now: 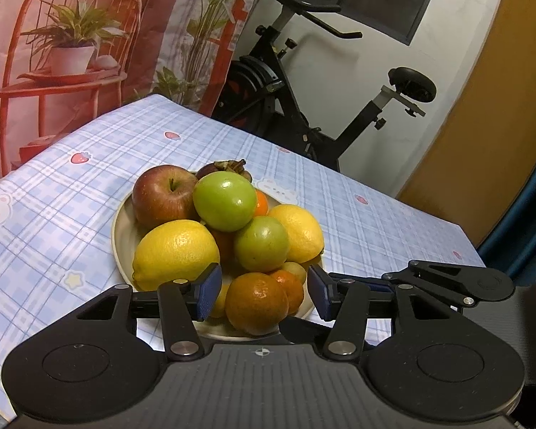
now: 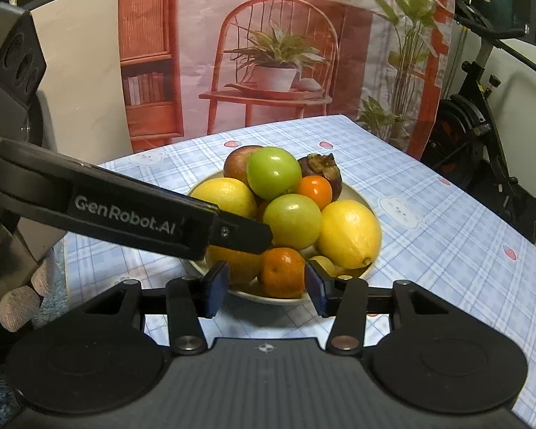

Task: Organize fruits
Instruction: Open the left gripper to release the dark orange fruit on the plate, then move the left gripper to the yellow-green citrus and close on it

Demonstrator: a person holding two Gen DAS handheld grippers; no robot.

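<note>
Fruit heaped on a plate (image 1: 123, 236) at table (image 1: 53, 193) centre: red apple (image 1: 162, 196) at 11 o'clock, lemons at 8 and 3. Left gripper (image 1: 264, 291) and right gripper (image 2: 267, 287) jaws part-open, gripping nothing, short of the plate.

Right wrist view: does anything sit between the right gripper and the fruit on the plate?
Partly. The left gripper reaches in from the left, crossing in front of one lemon. The small orange straight ahead of the open right gripper has nothing visible in front of it, on the plate.
</note>
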